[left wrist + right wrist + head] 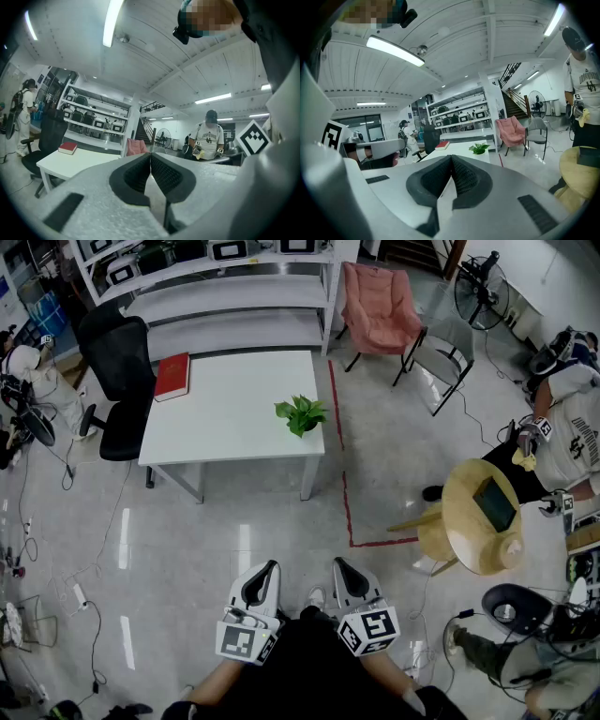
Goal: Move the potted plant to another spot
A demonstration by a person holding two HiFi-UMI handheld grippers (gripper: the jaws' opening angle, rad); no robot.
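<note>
A small green potted plant stands near the right front corner of the white table. It also shows far off in the right gripper view as the potted plant on the table. My left gripper and right gripper hang close to my body, well short of the table, both shut with nothing between the jaws. In the left gripper view the gripper points at the table's far side; the plant is hidden there.
A red book lies on the table's back left. A black office chair stands left of the table, shelving behind it, a pink chair and grey chair at the back right. A round wooden table and people are to the right. Red floor tape runs beside the table.
</note>
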